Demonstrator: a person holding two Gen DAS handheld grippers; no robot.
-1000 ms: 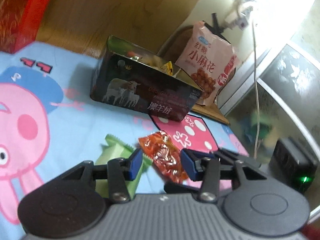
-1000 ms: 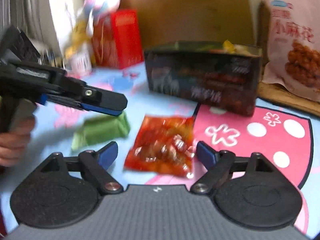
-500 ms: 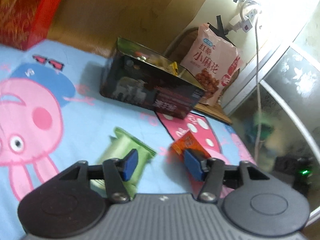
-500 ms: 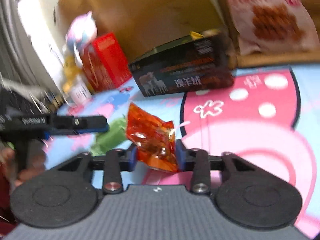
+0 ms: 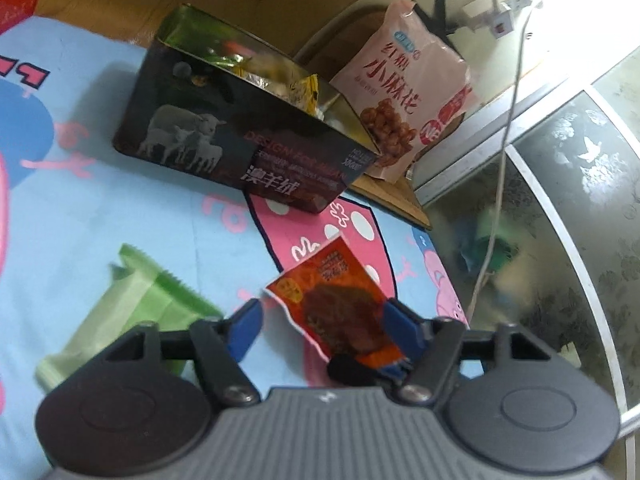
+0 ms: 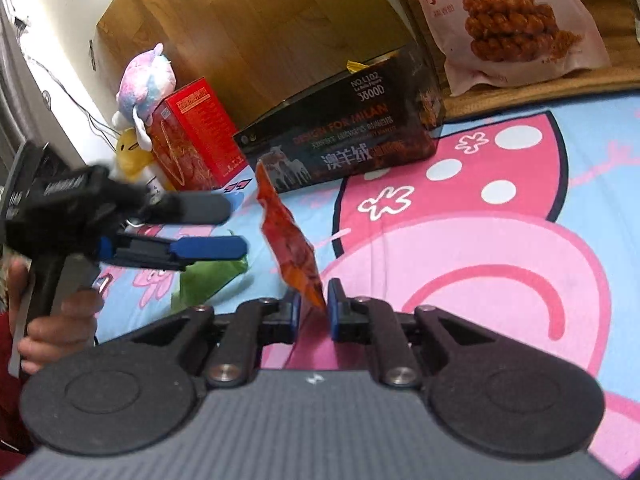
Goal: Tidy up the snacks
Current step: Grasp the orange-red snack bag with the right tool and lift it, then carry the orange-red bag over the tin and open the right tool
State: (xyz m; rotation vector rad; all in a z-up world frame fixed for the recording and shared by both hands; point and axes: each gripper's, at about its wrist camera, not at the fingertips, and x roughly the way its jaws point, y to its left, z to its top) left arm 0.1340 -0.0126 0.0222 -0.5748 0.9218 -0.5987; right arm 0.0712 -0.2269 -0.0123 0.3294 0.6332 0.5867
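My right gripper [image 6: 314, 298] is shut on the lower corner of a red snack packet [image 6: 290, 240], which stands on edge above the cartoon sheet. In the left wrist view the same red packet [image 5: 332, 300] shows its printed face, with the right gripper's tips [image 5: 368, 366] pinching its lower end. My left gripper [image 5: 322, 316] has its jaws opening; the packet appears between them but neither pad presses on it. A green packet [image 5: 132, 312] lies flat on the sheet at the left. Behind stands an open dark tin box [image 5: 248, 128] holding several snacks.
A pink bag of fried twists [image 5: 416, 100] leans behind the tin on a wooden board. A red carton [image 6: 192, 136] and a plush toy [image 6: 144, 80] stand at the back left. A hand [image 6: 56, 332] holds the left gripper [image 6: 232, 227]. A white cable [image 5: 504, 140] hangs at the right.
My right gripper closed on the red packet, raised it off the sheet and rolled it on edge. My left gripper's jaws widened and it shifted sideways, off the green packet.
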